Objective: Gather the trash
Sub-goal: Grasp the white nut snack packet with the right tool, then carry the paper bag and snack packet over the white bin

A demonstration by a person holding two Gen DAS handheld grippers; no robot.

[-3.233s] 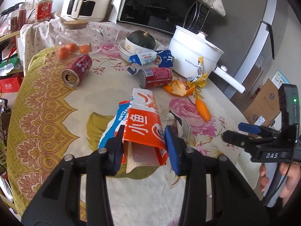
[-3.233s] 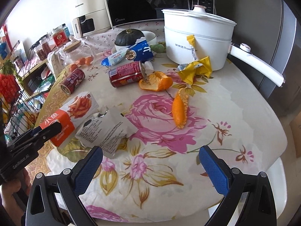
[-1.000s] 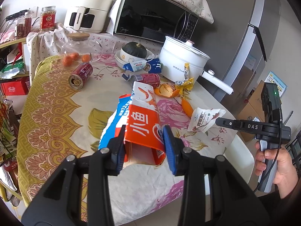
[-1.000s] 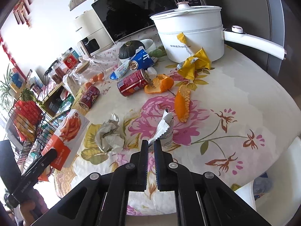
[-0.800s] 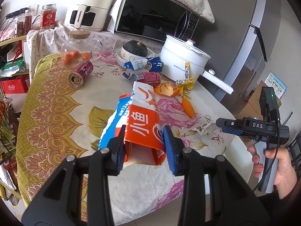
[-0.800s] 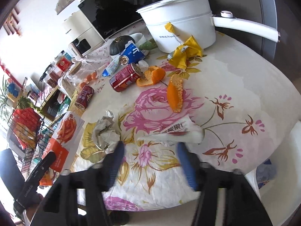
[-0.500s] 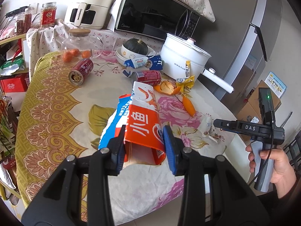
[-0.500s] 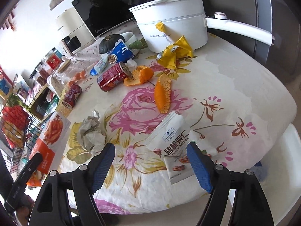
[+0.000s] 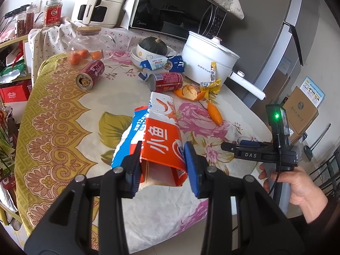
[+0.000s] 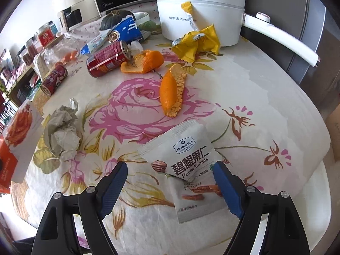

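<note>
Left hand-held gripper [image 9: 162, 165], lower centre of left wrist view: pads clamped on the red-orange cardboard snack box [image 9: 162, 140], held over the floral-cloth surface [image 9: 63, 127]. Right hand-held gripper [image 10: 170, 189]: jaws wide and opening, gripping nothing. White foil pecan-kernel packet [image 10: 187, 155] lies flat on the surface between them, lower centre of right wrist view.

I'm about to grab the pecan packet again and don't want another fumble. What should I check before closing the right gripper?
1. Right gripper jaws opening, wide enough: ok.
2. Pecan packet lying on the table, between the fingers: ok.
3. Packet centred: not ok, it sits toward the right-hand finger.
4. Second packet underneath, may come along: cannot tell.
5. Left gripper clamped on the orange box: ok.
</note>
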